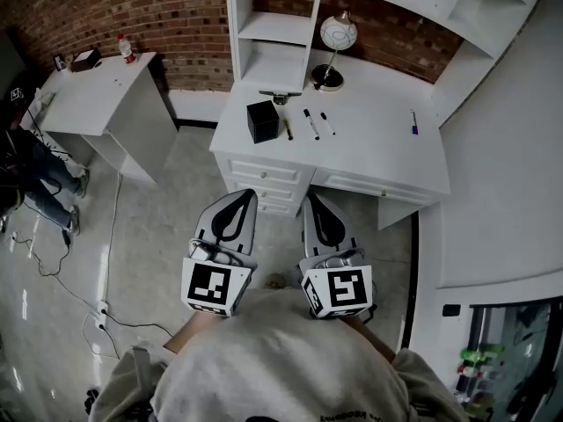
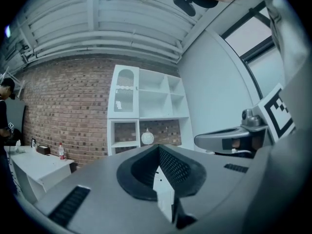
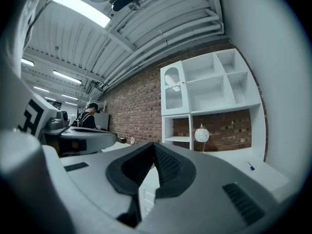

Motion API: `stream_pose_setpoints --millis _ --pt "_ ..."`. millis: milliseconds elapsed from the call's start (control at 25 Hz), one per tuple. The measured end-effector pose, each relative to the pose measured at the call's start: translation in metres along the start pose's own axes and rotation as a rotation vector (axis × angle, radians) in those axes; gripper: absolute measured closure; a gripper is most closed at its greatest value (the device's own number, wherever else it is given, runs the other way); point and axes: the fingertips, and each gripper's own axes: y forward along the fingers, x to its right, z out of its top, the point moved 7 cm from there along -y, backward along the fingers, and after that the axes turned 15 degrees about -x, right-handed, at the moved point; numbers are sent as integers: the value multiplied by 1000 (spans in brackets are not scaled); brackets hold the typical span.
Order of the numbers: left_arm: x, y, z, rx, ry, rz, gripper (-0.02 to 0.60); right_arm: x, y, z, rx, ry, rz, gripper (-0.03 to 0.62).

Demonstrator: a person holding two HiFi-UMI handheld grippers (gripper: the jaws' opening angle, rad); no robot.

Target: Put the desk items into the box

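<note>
Box [image 1: 262,120] on desk [image 1: 369,152], well ahead | left gripper [image 1: 249,193], right gripper [image 1: 310,198] closed, empty

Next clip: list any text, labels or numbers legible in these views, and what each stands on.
No text can be read in any view.
Left cube and right cube: black-and-white marker squares only, no letters.
Bottle label: too small to read.
Small print low on the sweatshirt: blurred and cut off, unreadable.
</note>
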Motion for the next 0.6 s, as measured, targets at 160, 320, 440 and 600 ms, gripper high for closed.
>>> stream_pose_setpoints --millis 160,320,440,600 --pt "-4 18 3 -12 4 36 574 21 18 1 -3 10 15 577" --pt "-4 27 -1 -37 -7 49 575 29 29 -7 -23 26 30 577" --pt "-6 34 -4 -51 -18 55 574 32 35 -11 -36 28 40 577" --pt "-9 48 -5 -54 -13 47 574 40 44 -11 -35 29 30 577"
